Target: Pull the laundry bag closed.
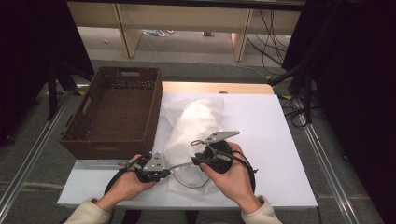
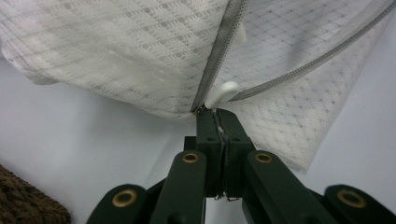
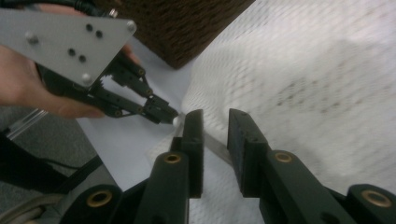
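Observation:
A white mesh bag (image 1: 196, 122) with a grey zipper lies on the white table (image 1: 266, 130). My left gripper (image 1: 167, 174) sits at the bag's near left edge. In the left gripper view it (image 2: 217, 115) is shut on the bag's edge where the zipper (image 2: 219, 51) ends, just below the white zipper pull (image 2: 224, 92). My right gripper (image 1: 197, 159) hovers close by over the bag. In the right gripper view its jaws (image 3: 215, 119) stand apart with the zipper strip (image 3: 215, 148) running between them, pads not pressing. The left gripper's tip (image 3: 168, 115) is just beside them.
A dark brown wicker basket (image 1: 116, 112) stands at the table's left, partly over its edge. Cables (image 1: 187, 179) trail from both grippers near the front edge. Dark stands and cables lie on the floor to the right (image 1: 299, 102).

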`<state>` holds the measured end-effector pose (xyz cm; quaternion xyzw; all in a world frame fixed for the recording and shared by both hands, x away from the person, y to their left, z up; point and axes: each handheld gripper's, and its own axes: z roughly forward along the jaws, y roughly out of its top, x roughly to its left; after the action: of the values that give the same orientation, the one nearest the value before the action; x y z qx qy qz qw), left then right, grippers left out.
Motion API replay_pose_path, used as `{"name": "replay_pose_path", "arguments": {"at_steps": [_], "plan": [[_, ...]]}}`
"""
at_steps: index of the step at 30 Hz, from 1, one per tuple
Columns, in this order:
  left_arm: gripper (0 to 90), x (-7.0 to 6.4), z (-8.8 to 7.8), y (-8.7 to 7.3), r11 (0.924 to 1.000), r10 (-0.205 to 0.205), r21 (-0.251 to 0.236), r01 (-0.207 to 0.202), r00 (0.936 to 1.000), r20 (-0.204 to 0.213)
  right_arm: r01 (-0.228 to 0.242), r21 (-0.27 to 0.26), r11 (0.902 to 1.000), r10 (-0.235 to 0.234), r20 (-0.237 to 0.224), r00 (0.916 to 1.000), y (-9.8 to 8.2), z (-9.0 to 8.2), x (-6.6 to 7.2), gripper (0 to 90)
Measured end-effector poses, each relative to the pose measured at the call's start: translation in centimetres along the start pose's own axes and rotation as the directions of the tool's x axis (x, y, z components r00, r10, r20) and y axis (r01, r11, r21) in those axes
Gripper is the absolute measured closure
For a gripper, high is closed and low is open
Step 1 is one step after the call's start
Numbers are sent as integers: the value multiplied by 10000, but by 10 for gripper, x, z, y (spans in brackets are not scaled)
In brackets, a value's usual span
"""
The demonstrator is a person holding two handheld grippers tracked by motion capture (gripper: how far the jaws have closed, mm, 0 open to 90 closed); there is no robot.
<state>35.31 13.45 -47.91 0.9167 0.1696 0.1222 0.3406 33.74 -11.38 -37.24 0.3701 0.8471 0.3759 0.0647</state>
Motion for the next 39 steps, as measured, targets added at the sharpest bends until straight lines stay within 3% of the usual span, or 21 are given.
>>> {"name": "replay_pose_path", "arguments": {"at_steps": [1,3,4,5,8,9,12,20,23,24,25,28,33,34,39], "plan": [[872,0,0,0,10000,-12,1,12,10000,-13,258,26,9997,-258,-61,9996,0,3,1,788],[872,1,0,0,10000,-16,25,16,10000,-39,330,172,9993,-327,-152,9993,-1,8,5,797],[871,1,0,0,10000,8,69,-8,10000,-25,670,174,9976,-668,-153,9977,-2,11,6,802],[871,2,1,0,10000,5,-35,-5,10000,80,444,328,9985,-434,-308,9986,-2,14,9,806],[871,1,0,0,10000,10,1,-10,10000,-50,508,649,9966,-485,-355,9982,-4,25,16,813],[871,1,0,0,10000,-1,-3,1,10000,-41,784,569,9953,-767,-307,9966,-5,32,15,813],[871,1,0,-1,10000,-42,-41,42,10000,-67,515,952,9941,-486,-319,9983,-8,44,17,812],[872,4,1,-2,9999,-133,-43,132,9998,-159,748,1379,9876,-723,-235,9971,-13,77,24,807],[872,4,1,-2,9998,-188,-29,187,9997,-175,610,1436,9878,-602,-97,9981,-13,85,25,813],[872,4,1,-2,9998,-178,2,178,9996,-204,803,1386,9871,-802,-65,9968,-13,88,24,813],[872,5,2,-3,9998,-201,-76,200,9996,-172,639,1457,9873,-641,-30,9979,-12,90,26,814],[872,4,1,-3,9998,-190,-39,190,9997,-173,764,1495,9858,-792,132,9968,-13,96,27,815],[872,5,1,-3,9999,-119,28,119,9998,-137,1016,1485,9837,-1047,125,9944,-12,102,27,811],[872,6,1,-3,9999,-100,49,101,9998,-142,692,1580,9850,-721,122,9973,-12,102,29,811],[873,5,3,-3,9996,-284,-57,283,9994,-173,870,1601,9833,-911,180,9957,-13,108,29,810]]}}
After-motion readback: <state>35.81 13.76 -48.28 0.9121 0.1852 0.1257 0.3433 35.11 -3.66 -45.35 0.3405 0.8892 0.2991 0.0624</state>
